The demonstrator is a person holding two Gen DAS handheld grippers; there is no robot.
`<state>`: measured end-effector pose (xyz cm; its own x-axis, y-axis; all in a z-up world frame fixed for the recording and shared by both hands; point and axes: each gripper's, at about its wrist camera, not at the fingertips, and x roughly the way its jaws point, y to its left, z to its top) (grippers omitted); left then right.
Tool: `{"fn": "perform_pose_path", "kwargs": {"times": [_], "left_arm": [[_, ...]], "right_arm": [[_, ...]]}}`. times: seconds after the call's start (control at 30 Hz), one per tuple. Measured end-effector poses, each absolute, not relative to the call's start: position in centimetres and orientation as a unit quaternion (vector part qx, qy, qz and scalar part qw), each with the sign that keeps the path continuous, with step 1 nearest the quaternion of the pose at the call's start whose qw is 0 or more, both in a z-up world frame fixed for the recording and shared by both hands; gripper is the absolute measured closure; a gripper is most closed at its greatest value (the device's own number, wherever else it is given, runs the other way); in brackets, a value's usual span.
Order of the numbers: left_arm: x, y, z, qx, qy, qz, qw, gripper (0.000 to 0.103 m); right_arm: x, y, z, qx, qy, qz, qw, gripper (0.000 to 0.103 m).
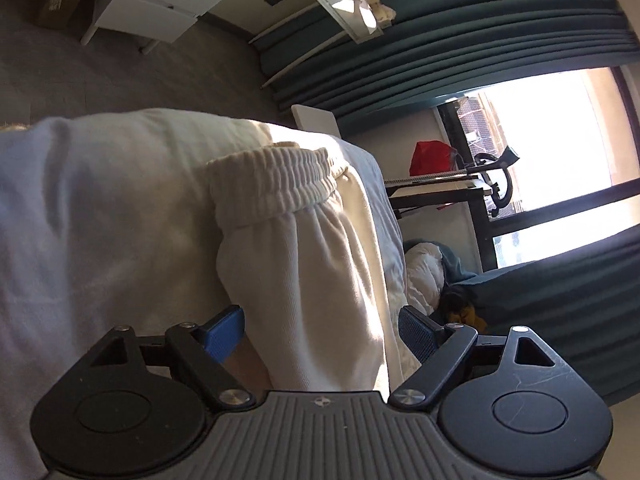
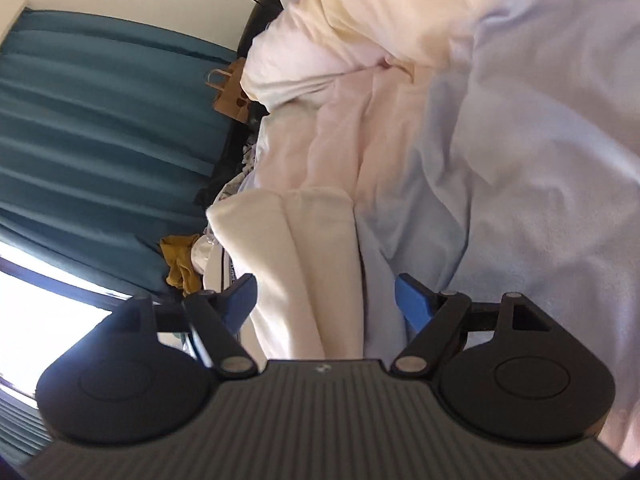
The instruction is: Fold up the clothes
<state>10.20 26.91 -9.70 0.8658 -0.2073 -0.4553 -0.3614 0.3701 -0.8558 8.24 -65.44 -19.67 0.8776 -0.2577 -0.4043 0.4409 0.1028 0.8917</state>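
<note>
Cream sweatpants [image 1: 304, 248] lie on the white bed sheet [image 1: 100, 208], their ribbed elastic waistband [image 1: 276, 180] toward the far side. My left gripper [image 1: 322, 334] is open, its blue pads on either side of the trouser cloth near the camera. In the right wrist view a cream trouser leg [image 2: 308, 264] runs between the blue pads of my right gripper [image 2: 326, 300], which is open too. More of the cream garment [image 2: 360, 60] is bunched up further along the pale sheet [image 2: 540, 200].
Teal curtains [image 1: 480, 40] and a bright window [image 1: 560, 136] stand beyond the bed. White drawers [image 1: 160, 4], a desk [image 1: 436, 188], a red bag [image 1: 432, 158], a paper bag [image 2: 230, 92] and a mustard cloth [image 2: 180, 264] lie around the bed.
</note>
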Motion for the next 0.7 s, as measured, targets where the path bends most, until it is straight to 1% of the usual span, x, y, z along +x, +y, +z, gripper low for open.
{"fn": "perform_pose_path", "kwargs": {"times": [0.17,0.2,0.27,0.37,0.4,0.43,0.47,0.5,0.53,0.57,0.6,0.63,0.7], "left_arm": [[12.9,27.1,-12.5,-0.566,0.243,0.046,0.786,0.018],[13.5,27.2,-13.0,-0.567,0.241,0.046,0.786,0.021],[14.4,27.3,-13.7,-0.563,0.238,0.046,0.79,0.021],[14.6,27.3,-13.5,-0.555,0.23,0.046,0.798,0.025],[14.6,27.3,-13.3,-0.552,0.228,0.046,0.801,0.029],[14.6,27.3,-13.2,-0.55,0.225,0.045,0.803,0.039],[14.6,27.3,-13.1,-0.547,0.222,0.045,0.806,0.044],[14.6,27.3,-12.9,-0.545,0.219,0.044,0.808,0.055],[14.6,27.3,-12.8,-0.542,0.216,0.044,0.811,0.068],[14.6,27.3,-12.7,-0.539,0.213,0.043,0.813,0.073],[14.5,27.2,-12.6,-0.537,0.21,0.043,0.816,0.081],[14.5,27.2,-12.4,-0.534,0.207,0.043,0.819,0.086],[14.5,27.2,-12.2,-0.529,0.201,0.042,0.823,0.09]], "right_arm": [[11.3,-65.6,-20.9,0.591,0.11,-0.177,0.779,0.025],[12.1,-65.5,-21.1,0.579,0.116,-0.173,0.788,0.025],[13.7,-65.3,-21.3,0.557,0.128,-0.157,0.806,0.025],[16.2,-65.0,-21.0,0.505,0.153,-0.147,0.837,0.025],[16.8,-65.0,-20.7,0.483,0.156,-0.152,0.848,0.025],[17.0,-64.9,-20.7,0.471,0.15,-0.158,0.855,0.027],[17.2,-64.8,-20.6,0.46,0.144,-0.165,0.86,0.03],[17.1,-64.6,-20.7,0.455,0.135,-0.172,0.863,0.04],[17.1,-64.5,-20.6,0.451,0.13,-0.179,0.865,0.059],[17.1,-64.3,-20.5,0.442,0.128,-0.192,0.867,0.069],[17.1,-64.2,-20.3,0.436,0.128,-0.204,0.867,0.079],[17.0,-64.2,-20.0,0.432,0.127,-0.212,0.868,0.084],[16.8,-64.1,-19.3,0.436,0.123,-0.22,0.864,0.087]]}}
